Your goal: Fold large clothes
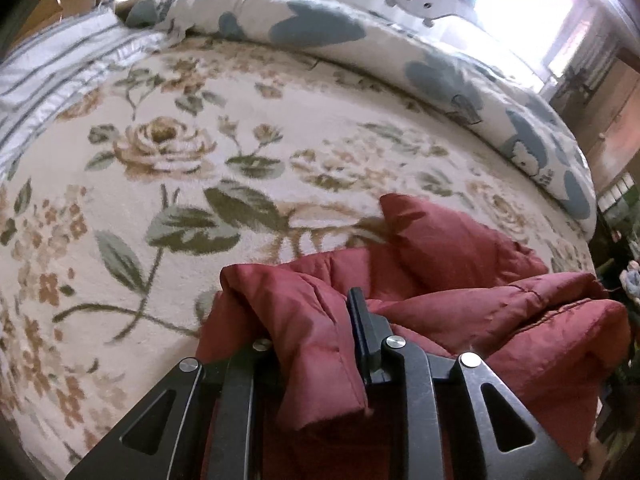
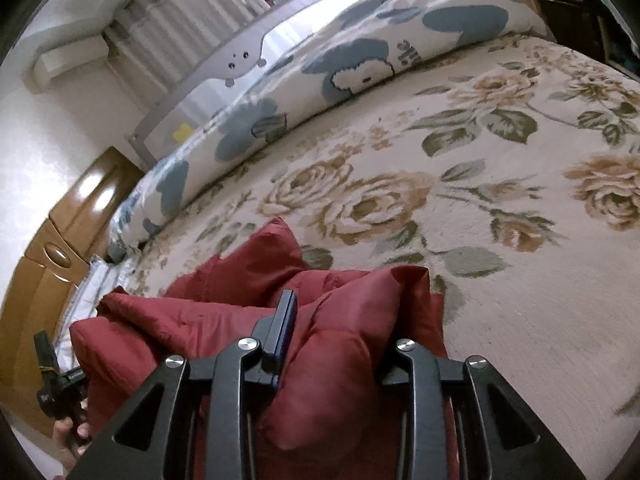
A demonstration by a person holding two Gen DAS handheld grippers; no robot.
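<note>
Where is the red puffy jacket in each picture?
Left wrist view: the red jacket sits at the bottom, right of middle, a fold pinched in the left gripper.
Right wrist view: the jacket sits at the bottom, left of middle, a fold pinched in the right gripper.
Shared landmark: the blue-and-white rolled quilt along the far edge of the bed.

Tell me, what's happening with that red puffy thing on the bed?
A person is folding a red puffy jacket on a bed covered with a flowery blanket. Each hand holds a gripping tool. The left tool pinches a bunched fold of the jacket, and the right tool pinches another bunched fold of it. The rest of the jacket lies crumpled on the blanket in front of them. A rolled-up quilt with blue patches lies along the far side of the bed. The fold is not finished yet.
</note>
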